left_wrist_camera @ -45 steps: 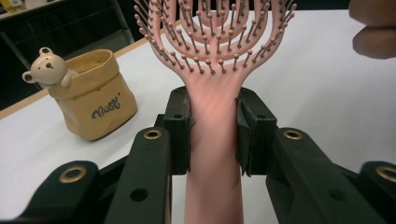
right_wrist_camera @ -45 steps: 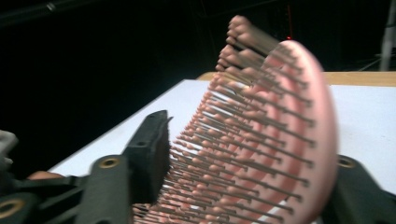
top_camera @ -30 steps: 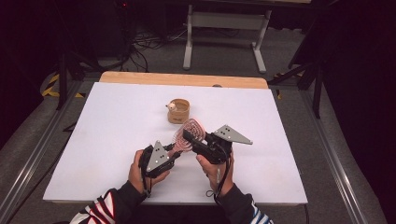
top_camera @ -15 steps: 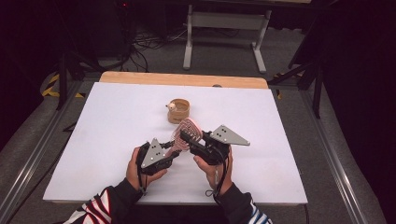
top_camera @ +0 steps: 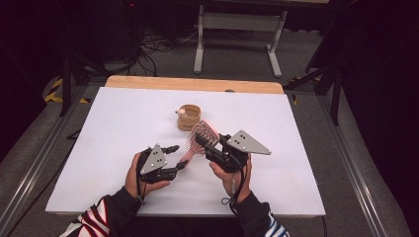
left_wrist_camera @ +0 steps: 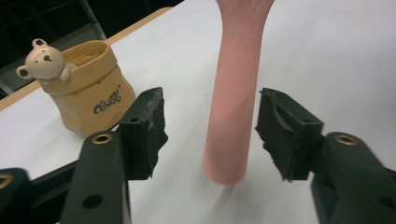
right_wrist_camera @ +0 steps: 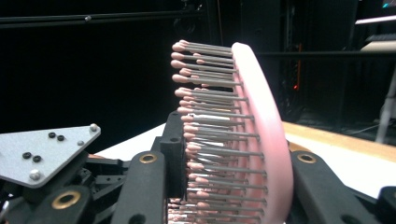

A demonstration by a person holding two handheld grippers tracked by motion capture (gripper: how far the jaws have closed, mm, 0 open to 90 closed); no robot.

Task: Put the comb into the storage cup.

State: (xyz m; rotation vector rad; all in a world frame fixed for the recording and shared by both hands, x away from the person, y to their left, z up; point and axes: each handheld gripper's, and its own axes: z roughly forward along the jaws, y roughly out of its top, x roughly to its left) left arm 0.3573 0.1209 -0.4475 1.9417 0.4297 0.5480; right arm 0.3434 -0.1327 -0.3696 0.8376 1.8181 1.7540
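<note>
1. My right gripper [top_camera: 203, 140] is clamped on the head of the pink brush [top_camera: 200, 138], one jaw on the bristles, the other on the smooth back.
2. The brush is off the table [top_camera: 99, 128], tilted, handle slanting down toward my left hand.
3. My left gripper [top_camera: 175, 158] is spread wide, jaws either side of the handle [left_wrist_camera: 232, 98] without touching it.
4. In the left gripper view the handle's end hangs just above the white surface, between the pads.
5. The tan cup [top_camera: 189, 117] with a little bear on its rim stands just beyond the brush head, upright on the table.
</note>
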